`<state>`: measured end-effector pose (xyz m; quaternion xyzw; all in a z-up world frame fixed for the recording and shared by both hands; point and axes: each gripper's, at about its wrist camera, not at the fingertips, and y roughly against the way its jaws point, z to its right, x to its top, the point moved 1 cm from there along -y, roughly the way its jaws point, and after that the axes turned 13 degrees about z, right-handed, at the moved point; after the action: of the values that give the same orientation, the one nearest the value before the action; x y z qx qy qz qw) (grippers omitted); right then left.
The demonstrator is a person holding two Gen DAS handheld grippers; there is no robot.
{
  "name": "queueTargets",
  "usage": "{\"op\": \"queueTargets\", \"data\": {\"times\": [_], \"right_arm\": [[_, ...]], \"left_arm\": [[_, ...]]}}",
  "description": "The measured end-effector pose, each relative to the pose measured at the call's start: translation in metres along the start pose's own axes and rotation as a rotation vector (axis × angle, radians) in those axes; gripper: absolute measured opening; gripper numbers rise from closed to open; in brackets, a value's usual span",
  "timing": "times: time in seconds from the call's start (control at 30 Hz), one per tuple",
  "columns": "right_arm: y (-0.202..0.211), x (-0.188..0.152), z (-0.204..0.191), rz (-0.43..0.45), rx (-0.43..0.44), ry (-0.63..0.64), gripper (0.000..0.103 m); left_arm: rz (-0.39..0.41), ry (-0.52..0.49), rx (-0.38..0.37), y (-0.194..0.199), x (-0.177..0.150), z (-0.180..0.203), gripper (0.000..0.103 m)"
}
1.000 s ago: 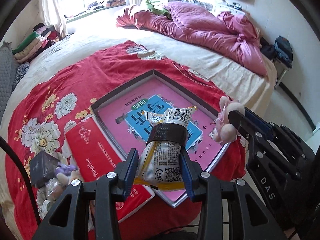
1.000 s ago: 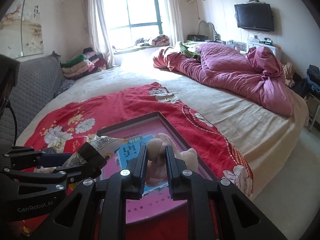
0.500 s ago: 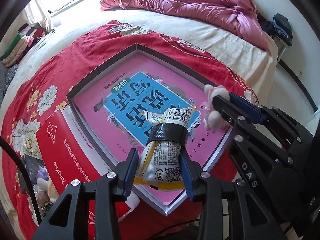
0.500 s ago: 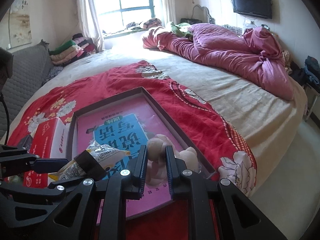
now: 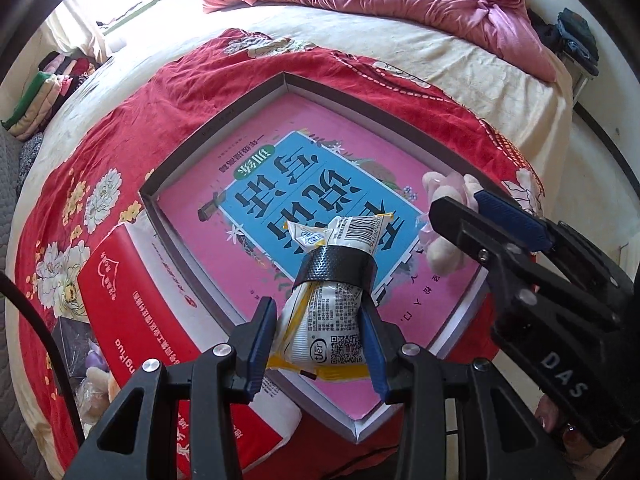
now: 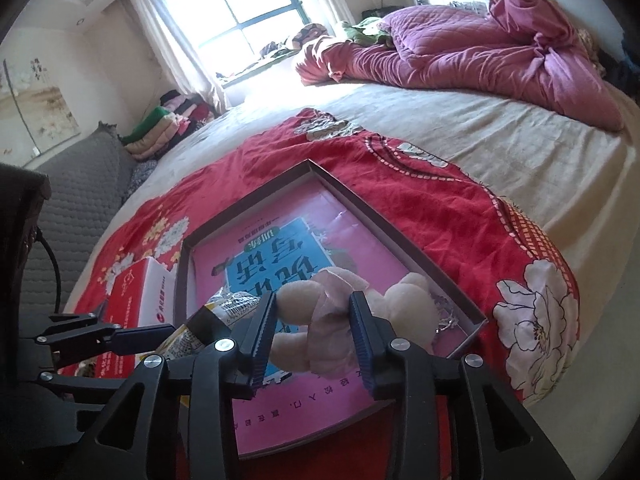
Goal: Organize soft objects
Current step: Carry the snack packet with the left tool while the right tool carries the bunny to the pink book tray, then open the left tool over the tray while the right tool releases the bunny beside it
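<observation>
1. A banded snack packet is pinched between the pads of the left claw, whose jaws are closed on its lower half; the packet is held above the near corner of the shallow box tray and is not yet set down.
2. The jaws of the right claw have just been opening and now stand spread. The plush toy lies between them, in the tray's near right corner. Whether the pads are clear of the plush cannot be told for certain, though no squeeze is seen.
3. The plush is judged delivered to the tray; the packet is judged next.
4. To the left of the left claw, beside the red carton, more soft toys are seen on the red blanket, so sorting is judged well short of finished.
</observation>
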<state>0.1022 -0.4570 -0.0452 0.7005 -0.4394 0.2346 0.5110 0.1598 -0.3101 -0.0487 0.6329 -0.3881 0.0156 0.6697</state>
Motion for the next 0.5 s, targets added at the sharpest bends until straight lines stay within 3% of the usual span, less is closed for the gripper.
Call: {"op": "queueTargets", "data": {"times": [0.27, 0.4, 0.5], "right_arm": [[0.005, 0.002, 0.009, 0.007, 0.005, -0.051, 0.056], [0.009, 0.004, 0.008, 0.009, -0.014, -0.034, 0.060], [0.014, 0.003, 0.013, 0.001, -0.010, -0.059, 0.062]], "left_arm": [[-0.056, -0.024, -0.007, -0.014, -0.008, 0.010, 0.042], [-0.029, -0.028, -0.014, -0.008, -0.007, 0.012, 0.044], [-0.008, -0.014, -0.008, -0.002, -0.003, 0.008, 0.051]]}}
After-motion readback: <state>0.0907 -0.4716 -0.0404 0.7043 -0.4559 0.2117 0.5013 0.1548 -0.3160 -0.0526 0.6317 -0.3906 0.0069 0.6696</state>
